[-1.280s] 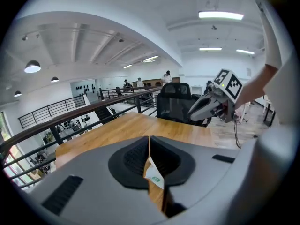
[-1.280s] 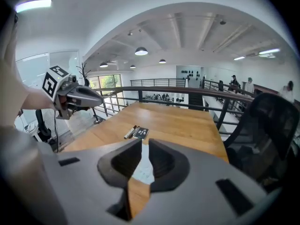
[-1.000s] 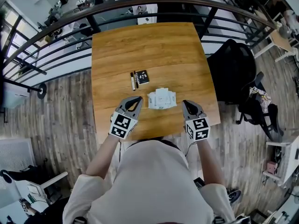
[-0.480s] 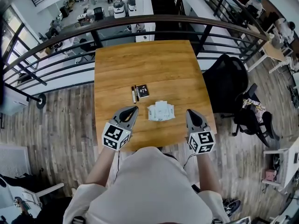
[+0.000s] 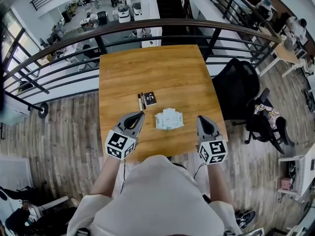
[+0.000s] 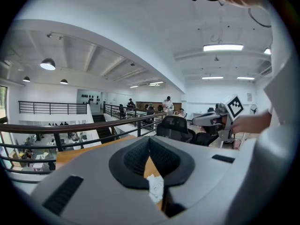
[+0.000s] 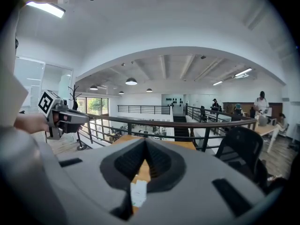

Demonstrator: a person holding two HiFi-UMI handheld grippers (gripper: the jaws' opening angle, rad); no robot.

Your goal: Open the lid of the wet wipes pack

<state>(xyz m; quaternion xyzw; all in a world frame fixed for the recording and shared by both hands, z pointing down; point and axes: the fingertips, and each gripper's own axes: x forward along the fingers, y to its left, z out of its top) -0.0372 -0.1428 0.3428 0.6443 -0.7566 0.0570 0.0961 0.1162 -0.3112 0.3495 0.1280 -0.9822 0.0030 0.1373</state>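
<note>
Pack [image 5: 169,119] lies flat on table [image 5: 157,68], between left gripper [image 5: 139,115] and right gripper [image 5: 201,119], touching neither. Both jaw pairs are clenched and empty. Risk: clenched jaws cannot catch the lid; unrestrained, the light pack may slide or lift whole

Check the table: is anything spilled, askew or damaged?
Nothing stands out. The white wet wipes pack lies flat on the square wooden table, apart from the small black card and dark pen beyond it. The left tongs and right tongs flank it, shut and empty.
</note>
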